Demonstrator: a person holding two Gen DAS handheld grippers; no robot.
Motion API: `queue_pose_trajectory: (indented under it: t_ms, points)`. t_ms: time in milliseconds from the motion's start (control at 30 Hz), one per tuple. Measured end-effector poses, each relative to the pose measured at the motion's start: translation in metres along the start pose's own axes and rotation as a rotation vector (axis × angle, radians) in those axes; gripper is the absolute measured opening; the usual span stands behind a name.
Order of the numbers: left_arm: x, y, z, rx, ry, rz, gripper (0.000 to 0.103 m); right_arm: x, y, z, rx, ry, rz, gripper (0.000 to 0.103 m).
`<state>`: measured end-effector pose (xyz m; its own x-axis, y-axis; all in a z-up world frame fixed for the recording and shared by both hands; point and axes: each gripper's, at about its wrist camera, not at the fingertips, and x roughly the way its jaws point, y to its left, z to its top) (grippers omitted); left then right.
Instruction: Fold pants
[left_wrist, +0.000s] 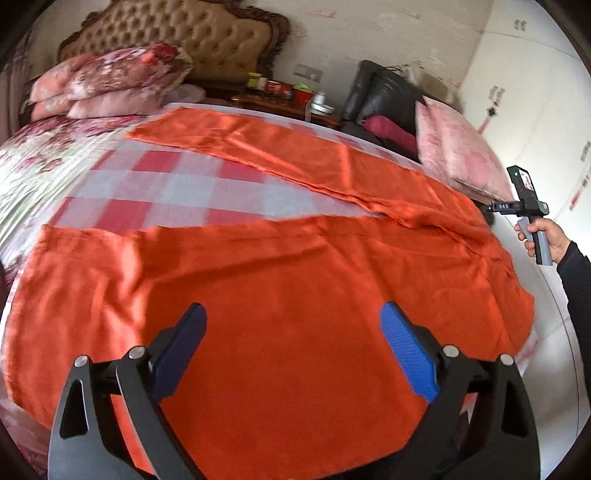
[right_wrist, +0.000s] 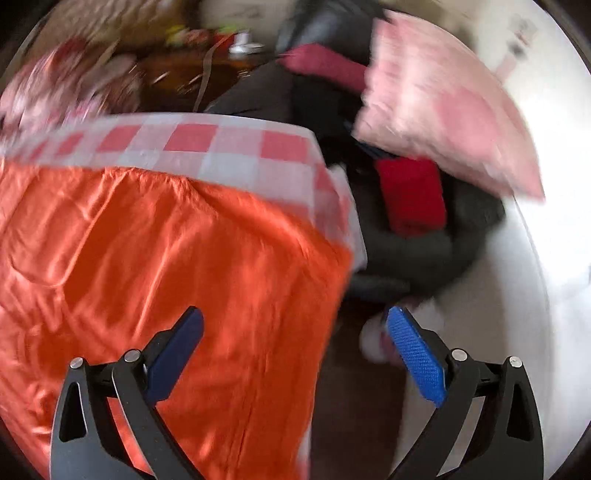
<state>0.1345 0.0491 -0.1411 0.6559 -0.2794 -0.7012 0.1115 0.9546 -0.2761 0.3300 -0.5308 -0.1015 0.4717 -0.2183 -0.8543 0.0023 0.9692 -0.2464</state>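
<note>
Left wrist view looks across a bed (left_wrist: 177, 184) with a red-and-white checked cover, a tufted headboard (left_wrist: 207, 40) far left and floral pillows (left_wrist: 110, 81) stacked before it; a cluttered nightstand (left_wrist: 291, 99) sits at the far side, beside a black leather chair (left_wrist: 384, 96) with a pink cushion (left_wrist: 458, 151) leaning on it. The orange pants (left_wrist: 280, 280) lie spread flat on the cover, legs splayed towards the far left, waist at the right edge. The left gripper (left_wrist: 291, 328) hovers over the near leg, blue fingers (left_wrist: 406, 350) spread wide, holding nothing; a hand (left_wrist: 546, 236) at the right grasps the other tool's handle. Right wrist view is blurred; the right gripper (right_wrist: 295, 332) hangs over the pants' edge at the bed's right side, jaws apart and empty.
</note>
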Motion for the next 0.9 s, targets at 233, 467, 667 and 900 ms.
queue_pose_trajectory:
  t_ms: [233,467,667,900]
  points:
    - [-0.007,0.04,0.034,-0.062,0.001,0.074,0.089,0.051,0.0,0.048,-0.092,0.059,0.062,0.079]
    - [0.015,0.058,0.107,-0.122,0.017,0.008,0.066,0.054,0.001,0.061,-0.058,0.045,0.196,0.007]
    - [0.075,0.098,0.212,-0.36,0.074,-0.058,0.05,-0.026,0.007,0.04,0.005,-0.189,0.235,0.006]
    - [0.183,0.145,0.316,-0.637,0.238,-0.095,0.048,-0.128,0.015,-0.008,0.004,-0.398,0.327,0.006]
